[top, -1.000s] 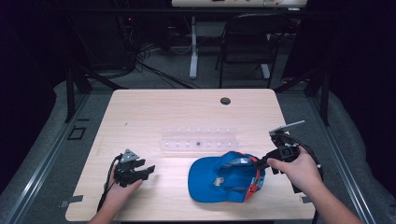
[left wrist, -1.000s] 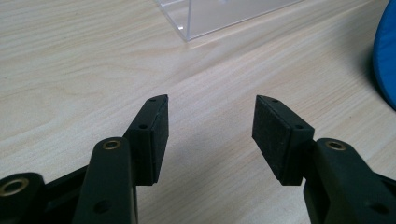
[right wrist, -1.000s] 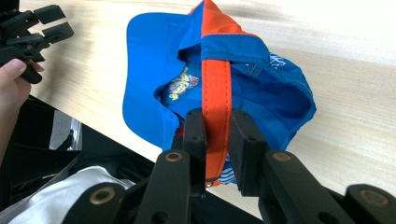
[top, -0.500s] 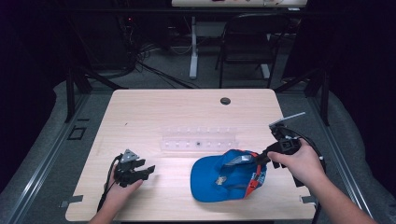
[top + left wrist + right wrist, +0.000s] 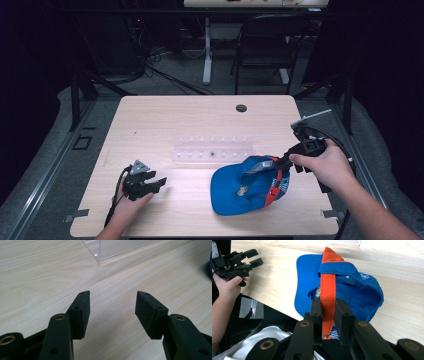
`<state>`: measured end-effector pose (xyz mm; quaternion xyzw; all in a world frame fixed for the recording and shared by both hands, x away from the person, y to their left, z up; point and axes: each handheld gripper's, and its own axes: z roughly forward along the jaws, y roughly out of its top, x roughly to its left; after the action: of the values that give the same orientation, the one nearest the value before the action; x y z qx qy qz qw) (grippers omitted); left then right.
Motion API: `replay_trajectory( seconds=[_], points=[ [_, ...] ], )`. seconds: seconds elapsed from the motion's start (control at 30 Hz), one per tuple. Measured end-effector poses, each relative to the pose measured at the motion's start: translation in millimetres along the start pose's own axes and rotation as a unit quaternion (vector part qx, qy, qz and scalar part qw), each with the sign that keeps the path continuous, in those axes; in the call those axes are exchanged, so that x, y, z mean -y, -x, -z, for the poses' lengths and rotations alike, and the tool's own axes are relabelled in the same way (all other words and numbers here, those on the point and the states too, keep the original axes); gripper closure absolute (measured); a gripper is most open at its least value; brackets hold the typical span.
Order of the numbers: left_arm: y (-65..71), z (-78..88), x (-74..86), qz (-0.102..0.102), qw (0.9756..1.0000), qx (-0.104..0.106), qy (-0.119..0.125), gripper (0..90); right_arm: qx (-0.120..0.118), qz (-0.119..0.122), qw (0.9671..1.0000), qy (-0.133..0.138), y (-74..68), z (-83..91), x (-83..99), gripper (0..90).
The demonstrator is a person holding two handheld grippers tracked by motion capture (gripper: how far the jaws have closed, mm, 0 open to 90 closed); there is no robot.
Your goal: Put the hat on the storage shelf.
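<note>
A blue cap (image 5: 239, 186) with an orange back strap (image 5: 327, 290) lies upside down near the table's front right. My right gripper (image 5: 281, 161) is shut on that strap, and its jaws pinch the orange band (image 5: 327, 315) in the right gripper view. The cap's brim (image 5: 303, 282) points toward the other hand. My left gripper (image 5: 159, 183) rests open at the front left of the table, and its pads (image 5: 82, 308) stand apart over bare wood with nothing between them. That gripper (image 5: 253, 258) appears far off at the top left of the right gripper view.
A clear plastic rack (image 5: 212, 148) lies across the middle of the wooden table (image 5: 165, 117), and its corner (image 5: 110, 248) shows ahead of my left gripper. A round cable hole (image 5: 241, 108) sits near the far edge. A chair and desk legs stand beyond the table.
My right gripper has pulled the cap by its strap a little to the right and up. The left gripper has stayed put.
</note>
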<state>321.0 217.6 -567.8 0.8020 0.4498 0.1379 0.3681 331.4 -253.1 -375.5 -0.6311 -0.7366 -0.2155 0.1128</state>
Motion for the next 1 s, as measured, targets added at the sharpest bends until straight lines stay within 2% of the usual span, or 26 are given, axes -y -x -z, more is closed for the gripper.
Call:
replay_trajectory(
  seconds=[0.17,0.2,0.33,0.4,0.43,0.53,0.57,0.73,0.8,0.87,0.93,0.97,1.0],
  points=[
    [0.5,-0.1,0.0,0.000,1.0000,0.001,0.000,46.3,-0.004,-0.003,1.0000,-0.004,-4.0,7.5,-3.5,77.8],
    [0.5,-0.2,0.0,0.000,1.0000,0.001,0.000,46.2,-0.008,-0.011,0.9999,0.000,-5.2,9.9,-4.6,77.8],
    [0.2,0.0,0.0,-0.001,1.0000,0.001,0.000,46.2,-0.013,-0.007,0.9999,-0.005,-5.6,15.7,-6.7,77.8],
    [0.3,-0.1,-0.1,-0.002,1.0000,0.001,-0.001,46.2,-0.031,-0.016,0.9994,-0.002,-5.9,20.5,-8.2,77.8],
    [0.3,-0.1,-0.1,-0.002,1.0000,0.001,-0.001,46.2,-0.031,-0.016,0.9994,-0.002,-5.9,20.5,-8.2,77.8],
    [0.4,-0.2,-0.1,-0.003,1.0000,0.001,-0.001,46.2,-0.067,-0.037,0.9970,0.007,-6.0,23.7,-9.5,77.8],
    [0.4,-0.2,-0.1,-0.003,1.0000,0.001,-0.001,46.2,-0.069,-0.033,0.9971,-0.001,-5.6,24.7,-10.3,77.8],
    [0.4,-0.5,0.1,-0.002,1.0000,0.000,-0.001,46.2,-0.086,-0.040,0.9955,0.001,-7.3,25.2,-11.2,77.8],
    [0.4,-0.3,-0.1,-0.003,1.0000,0.001,-0.001,46.2,-0.101,-0.052,0.9936,0.003,-8.5,27.2,-12.5,77.9],
    [0.5,-0.4,0.0,-0.002,1.0000,0.001,-0.001,46.2,-0.113,-0.051,0.9923,0.000,-7.8,29.1,-14.0,77.9],
    [0.5,-0.4,0.1,-0.002,1.0000,0.001,-0.001,46.2,-0.131,-0.059,0.9896,0.003,-8.3,30.5,-14.8,77.9],
    [0.4,-0.2,0.2,-0.002,1.0000,0.001,0.000,46.2,-0.142,-0.055,0.9884,0.000,-6.9,31.3,-15.8,77.9],
    [-0.1,0.7,-0.3,-0.003,1.0000,0.004,-0.007,46.2,-0.143,-0.055,0.9882,-0.001,-7.1,31.7,-16.0,77.9]
  ],
)
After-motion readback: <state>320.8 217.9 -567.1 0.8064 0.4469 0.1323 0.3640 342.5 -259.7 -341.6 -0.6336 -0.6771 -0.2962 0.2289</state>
